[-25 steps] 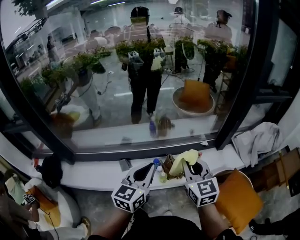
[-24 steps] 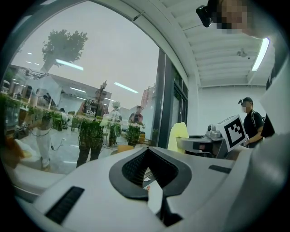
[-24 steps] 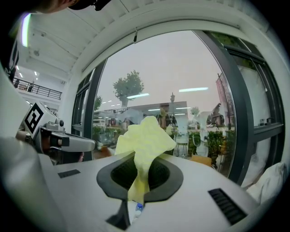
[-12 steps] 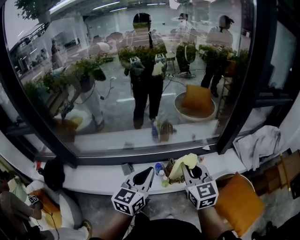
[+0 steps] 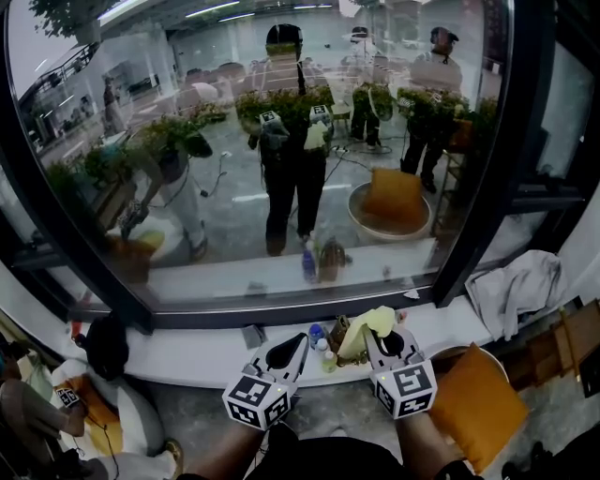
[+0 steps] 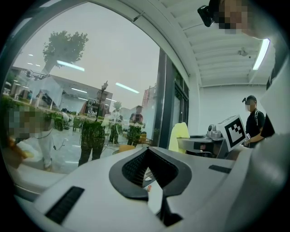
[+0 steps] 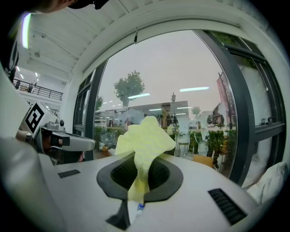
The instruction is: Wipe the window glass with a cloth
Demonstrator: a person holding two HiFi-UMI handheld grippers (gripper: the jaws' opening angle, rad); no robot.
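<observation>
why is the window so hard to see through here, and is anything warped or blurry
Head view: the window glass mirrors the person and the ceiling light strips, veiling what lies beyond, and its dark frame bows from the wide lens. Left gripper view: strong fisheye curve, black corners. Right gripper view: the yellow cloth sits close and slightly soft, with hazy reflections behind.

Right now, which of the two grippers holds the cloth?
The right gripper: a yellow cloth is clamped between its jaws and sticks out beyond them. The left gripper is shut on nothing.
</observation>
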